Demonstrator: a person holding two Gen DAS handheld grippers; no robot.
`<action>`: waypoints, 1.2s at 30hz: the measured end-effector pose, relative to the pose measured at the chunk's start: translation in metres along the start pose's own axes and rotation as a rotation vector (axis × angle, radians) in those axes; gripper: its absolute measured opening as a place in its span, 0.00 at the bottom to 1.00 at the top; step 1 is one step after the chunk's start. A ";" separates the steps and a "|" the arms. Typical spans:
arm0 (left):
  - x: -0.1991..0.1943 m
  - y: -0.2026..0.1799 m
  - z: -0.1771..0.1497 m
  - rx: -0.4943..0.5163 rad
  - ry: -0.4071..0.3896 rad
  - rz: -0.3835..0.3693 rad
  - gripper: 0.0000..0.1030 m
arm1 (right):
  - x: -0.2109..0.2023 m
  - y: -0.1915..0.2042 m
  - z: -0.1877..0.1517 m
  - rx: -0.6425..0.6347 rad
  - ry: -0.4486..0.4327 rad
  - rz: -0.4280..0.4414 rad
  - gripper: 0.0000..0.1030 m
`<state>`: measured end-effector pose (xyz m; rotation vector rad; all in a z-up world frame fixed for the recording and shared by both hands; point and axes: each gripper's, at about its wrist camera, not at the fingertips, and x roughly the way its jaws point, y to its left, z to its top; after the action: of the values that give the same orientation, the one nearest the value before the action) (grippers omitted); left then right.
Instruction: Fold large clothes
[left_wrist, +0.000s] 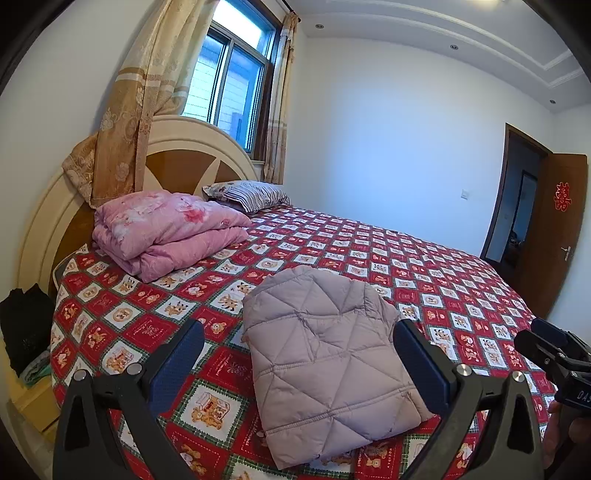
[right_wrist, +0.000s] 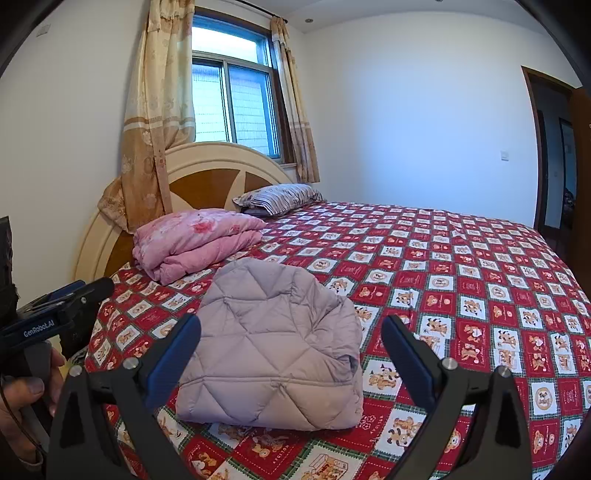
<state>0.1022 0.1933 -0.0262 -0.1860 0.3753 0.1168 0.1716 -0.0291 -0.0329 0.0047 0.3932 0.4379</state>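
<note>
A mauve quilted down jacket (left_wrist: 325, 362) (right_wrist: 273, 347) lies folded into a compact bundle on the red patterned bed cover (left_wrist: 461, 280) (right_wrist: 480, 266), near the bed's front edge. My left gripper (left_wrist: 298, 328) hovers above and in front of it, jaws wide open, nothing between the blue pads. My right gripper (right_wrist: 291, 321) is likewise held back from the bundle, open and empty. Each gripper shows at the edge of the other's view: the right one (left_wrist: 535, 332) to the right of the jacket, the left one (right_wrist: 92, 288) to its left, gripped by a hand (right_wrist: 22, 402).
A folded pink quilt (left_wrist: 166, 236) (right_wrist: 195, 236) and a striped pillow (left_wrist: 251, 194) (right_wrist: 280, 197) lie by the round headboard (left_wrist: 184, 144). Dark clothes (left_wrist: 26, 325) sit on a bedside stand at left. A brown door (left_wrist: 554, 236) stands open at right.
</note>
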 end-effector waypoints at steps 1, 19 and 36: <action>0.001 0.000 0.000 -0.001 0.003 -0.002 0.99 | 0.000 0.001 0.000 0.000 0.000 0.001 0.97; 0.007 -0.005 -0.002 0.013 0.011 -0.003 0.99 | -0.007 0.001 -0.004 0.004 -0.008 0.001 0.98; 0.007 -0.002 -0.002 0.014 0.009 -0.003 0.99 | -0.009 0.002 -0.004 -0.004 -0.006 0.005 0.99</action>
<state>0.1081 0.1910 -0.0307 -0.1738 0.3850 0.1101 0.1618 -0.0309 -0.0329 0.0033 0.3864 0.4437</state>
